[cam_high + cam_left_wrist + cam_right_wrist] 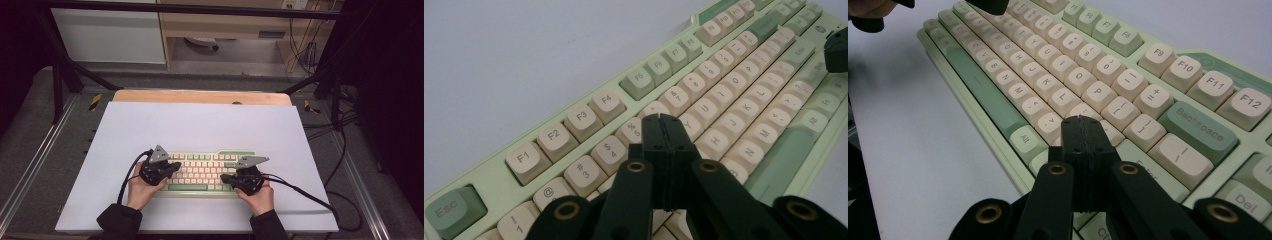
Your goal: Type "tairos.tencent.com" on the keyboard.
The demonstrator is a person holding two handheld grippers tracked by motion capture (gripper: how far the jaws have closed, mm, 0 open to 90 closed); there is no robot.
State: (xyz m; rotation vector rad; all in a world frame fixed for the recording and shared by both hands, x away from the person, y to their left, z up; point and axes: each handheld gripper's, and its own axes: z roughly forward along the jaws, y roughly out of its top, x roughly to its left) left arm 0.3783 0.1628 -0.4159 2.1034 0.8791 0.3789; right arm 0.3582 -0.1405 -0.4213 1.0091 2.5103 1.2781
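1 keyboard (202,172) lies on 1 white mat (200,125); the left gripper (176,166) and right gripper (223,177), both pressed together, hover over it.

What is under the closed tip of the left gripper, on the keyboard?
The left gripper, jaws shut, sits over the keyboard near the number row, beside the 5 key. The tip covers the keys right below it, so these cannot be read, nor whether it touches them.

High view looks down from above; both gripper views skim the keyboard (202,172) closely.
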